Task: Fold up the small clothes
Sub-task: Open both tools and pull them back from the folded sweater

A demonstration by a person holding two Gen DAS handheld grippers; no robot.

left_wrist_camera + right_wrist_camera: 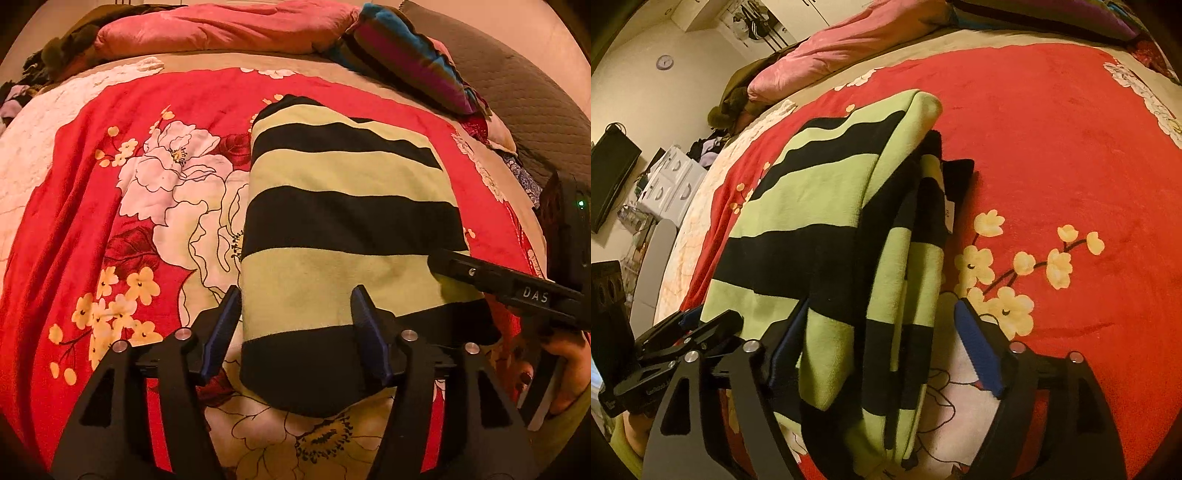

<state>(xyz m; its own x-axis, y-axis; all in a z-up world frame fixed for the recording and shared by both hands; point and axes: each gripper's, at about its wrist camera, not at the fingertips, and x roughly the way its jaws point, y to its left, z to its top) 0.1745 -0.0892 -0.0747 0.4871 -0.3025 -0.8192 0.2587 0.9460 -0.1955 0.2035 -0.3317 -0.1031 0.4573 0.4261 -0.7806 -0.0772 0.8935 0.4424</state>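
From my seat at the remote end, the striped garment (343, 229) lay folded on the red floral blanket (74, 229) that covered the bed, its green and black bands running across it. In the left wrist view it sat as a neat oblong just right of the big white flower print, its near black end reaching down between my left tongs.

The left gripper (295, 328) stood partly open over that near end, one blue-padded finger (221, 332) just beside the garment's left edge, the other over the cloth itself; neither pad pressed on the fabric, and nothing was gripped. The right gripper (882, 347) stood wider (its jaws well apart), straddling the layered right edge of the fold, where several stacked plies showed. Its right finger (979, 354) was clear of the cloth, over the blanket; the left one lay close against the fabric, but I saw no pinch.

A pink pillow (221, 33) and a multicoloured striped cushion (406, 62) lay at the far side of the bed. A hand (554, 373) held the right tool's handle.
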